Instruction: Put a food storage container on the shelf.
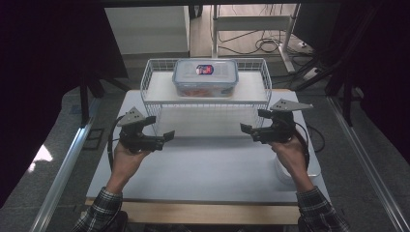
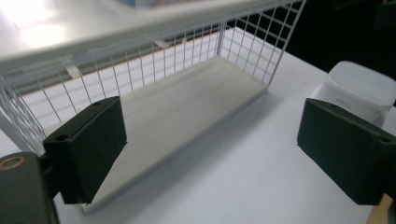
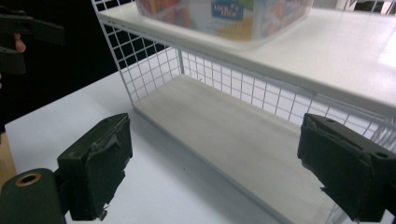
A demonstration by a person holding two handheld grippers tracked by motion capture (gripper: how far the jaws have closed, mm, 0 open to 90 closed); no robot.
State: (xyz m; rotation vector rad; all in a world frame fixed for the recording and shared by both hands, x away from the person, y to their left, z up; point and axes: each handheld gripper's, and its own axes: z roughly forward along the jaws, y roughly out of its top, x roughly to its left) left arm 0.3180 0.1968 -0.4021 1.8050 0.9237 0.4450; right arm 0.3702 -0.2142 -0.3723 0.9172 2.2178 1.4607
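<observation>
Lunchbox [image 1: 205,77] sits on top of the wire rack [image 1: 153,79], while my left gripper [image 1: 163,139] and right gripper [image 1: 252,126], both gaping empty, flank its front; next I must raise them to clasp it.

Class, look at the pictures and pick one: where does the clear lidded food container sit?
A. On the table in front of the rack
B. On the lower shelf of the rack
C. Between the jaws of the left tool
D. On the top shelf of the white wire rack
D: the food container rests on the upper board of the white wire rack, while the lower shelf beneath it holds nothing.
</observation>
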